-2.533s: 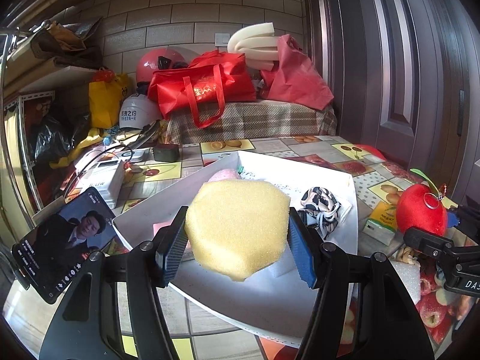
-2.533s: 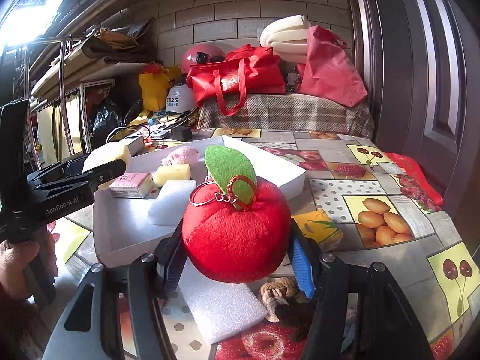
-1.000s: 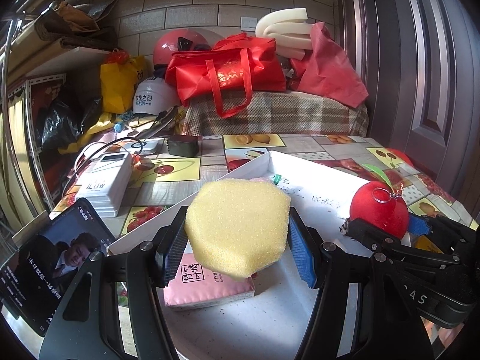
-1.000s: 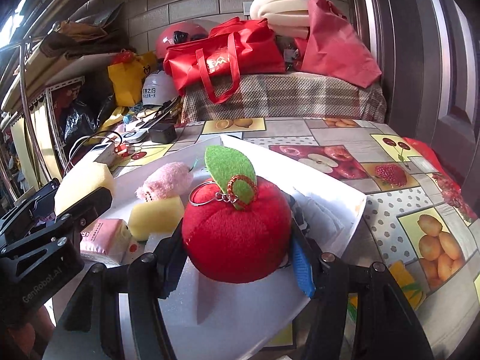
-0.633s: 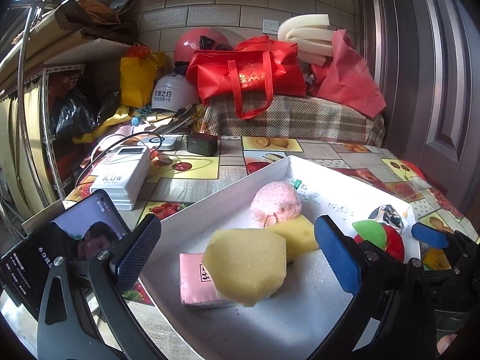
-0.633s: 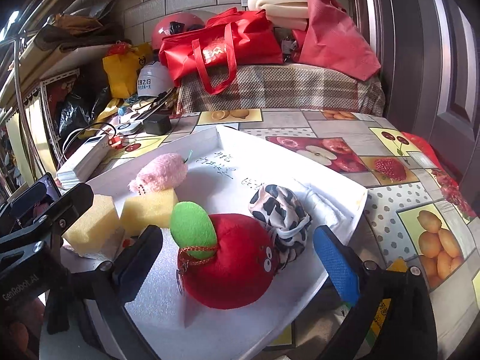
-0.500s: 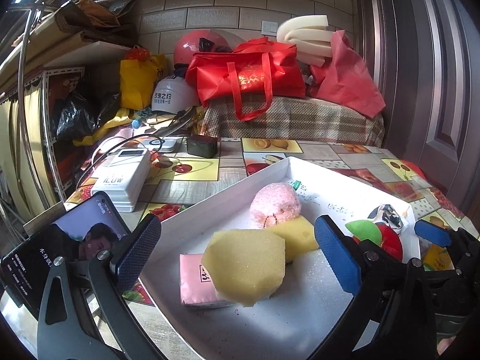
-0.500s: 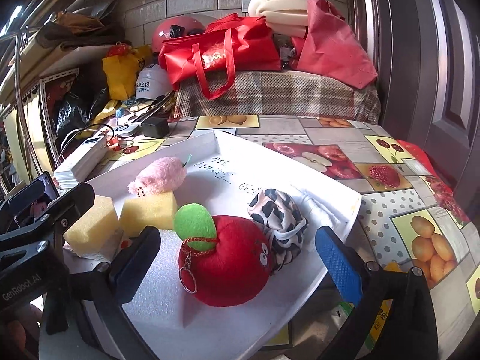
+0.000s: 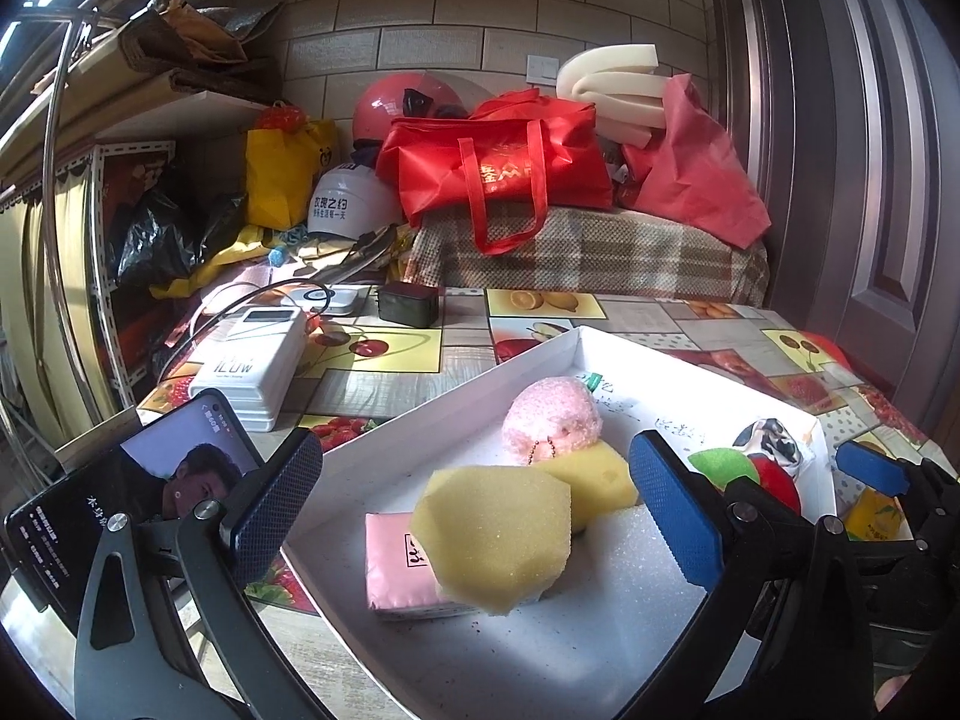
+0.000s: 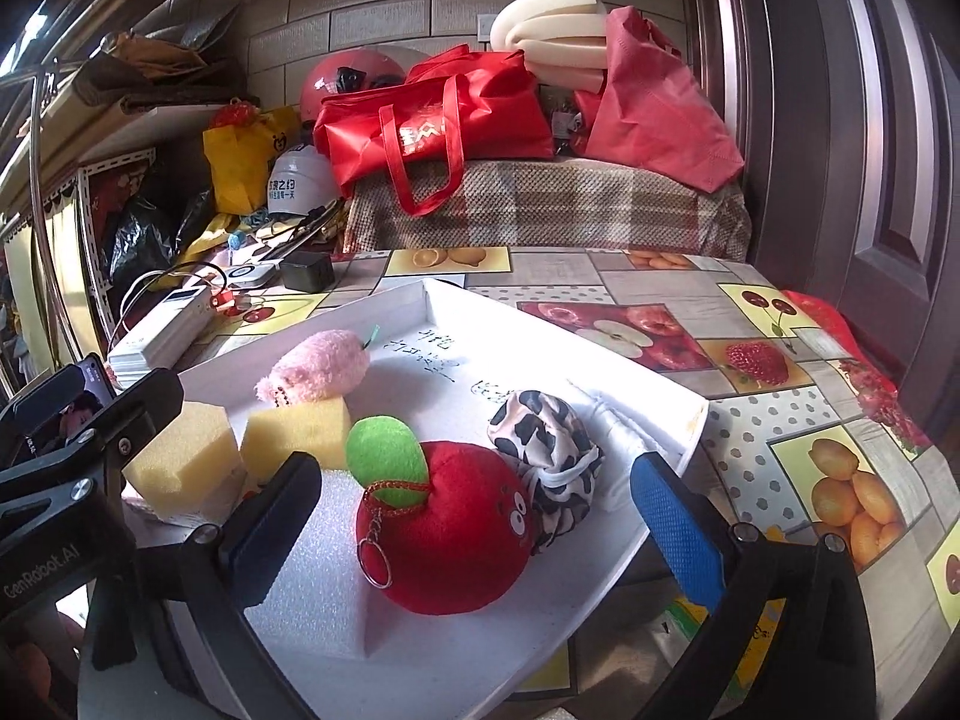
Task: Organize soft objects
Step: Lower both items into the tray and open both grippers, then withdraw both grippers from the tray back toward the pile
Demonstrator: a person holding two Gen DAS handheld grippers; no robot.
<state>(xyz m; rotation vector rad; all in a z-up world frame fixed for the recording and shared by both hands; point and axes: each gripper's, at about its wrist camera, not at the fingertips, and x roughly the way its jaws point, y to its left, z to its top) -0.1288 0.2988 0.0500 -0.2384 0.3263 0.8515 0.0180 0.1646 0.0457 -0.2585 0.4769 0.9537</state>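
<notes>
- Yellow foam: I see the hexagonal sponge [image 9: 495,534] lying in the white tray [image 9: 456,402], resting partly on the pink packet [image 9: 393,564] at its 7 o'clock side.
- I read the left gripper [image 9: 474,516] as spread wide, holding nothing; its dark pad stands at 9 o'clock of the sponge and its blue pad at 3 o'clock, both apart from the foam.
- I see a second yellow sponge block [image 9: 594,480] touching the hexagonal sponge at its 1 o'clock, with the pink plush toy [image 9: 552,423] resting against that block at 12 o'clock.
- I see a white foam sheet [image 10: 312,570] on the tray floor under the red items.
- I read the right gripper [image 10: 474,516] as spread wide and empty; the red plush apple [image 10: 450,534] lies on the foam sheet between its pads, touching neither.
- I see the apple tilted, green leaf [image 10: 384,459] toward 11 o'clock, with a metal key ring [image 10: 375,561] hanging at its 8 o'clock.
- I see the cow-print fabric piece [image 10: 549,450] touching the apple at its 2 o'clock.
- I note, from the left wrist view, a phone [image 9: 120,510] with a lit screen outside the tray at 9 o'clock, and a white power unit [image 9: 252,363] on the fruit-print tablecloth [image 10: 750,360] at 10 o'clock.
</notes>
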